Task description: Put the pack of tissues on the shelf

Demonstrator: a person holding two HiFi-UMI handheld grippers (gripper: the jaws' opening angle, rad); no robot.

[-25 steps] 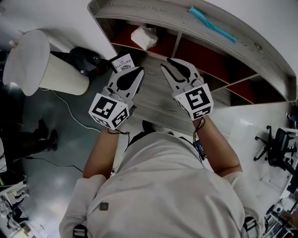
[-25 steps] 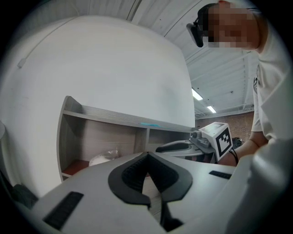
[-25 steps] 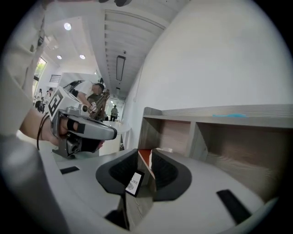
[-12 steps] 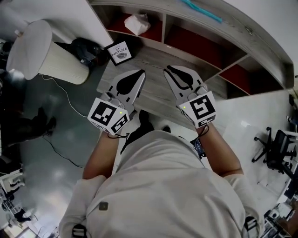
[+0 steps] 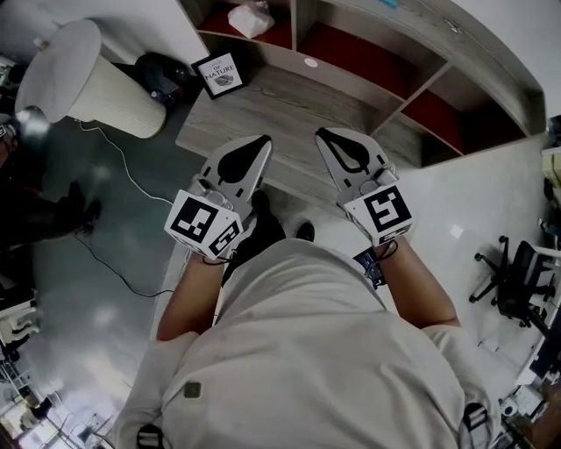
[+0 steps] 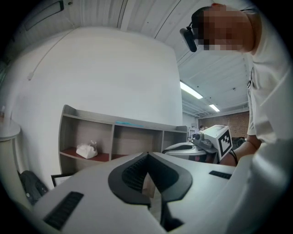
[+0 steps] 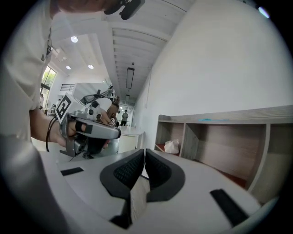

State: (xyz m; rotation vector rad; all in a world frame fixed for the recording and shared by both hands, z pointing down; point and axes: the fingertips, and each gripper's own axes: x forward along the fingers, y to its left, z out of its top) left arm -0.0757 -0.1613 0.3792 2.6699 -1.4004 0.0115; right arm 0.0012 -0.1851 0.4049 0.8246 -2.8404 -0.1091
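Note:
The pack of tissues (image 5: 250, 17) is a crumpled white pack lying on the red floor of the shelf's left compartment. It also shows in the left gripper view (image 6: 86, 150) and the right gripper view (image 7: 172, 146). Both grippers hang side by side over the low wooden top, well short of the shelf (image 5: 412, 96). My left gripper (image 5: 261, 142) is shut, its pads meeting with nothing between them (image 6: 147, 155). My right gripper (image 5: 326, 136) has just been closing and now stands shut and empty (image 7: 144, 151).
A white lampshade (image 5: 79, 83) stands at the left beside a dark bag (image 5: 166, 70). A framed picture (image 5: 219, 73) leans near the wooden top's (image 5: 289, 105) far left corner. A cable trails over the floor; an office chair (image 5: 517, 281) is at the right.
Both grippers have drawn back from the shelf, which now sits farther off at the top of the head view. The right jaws have closed.

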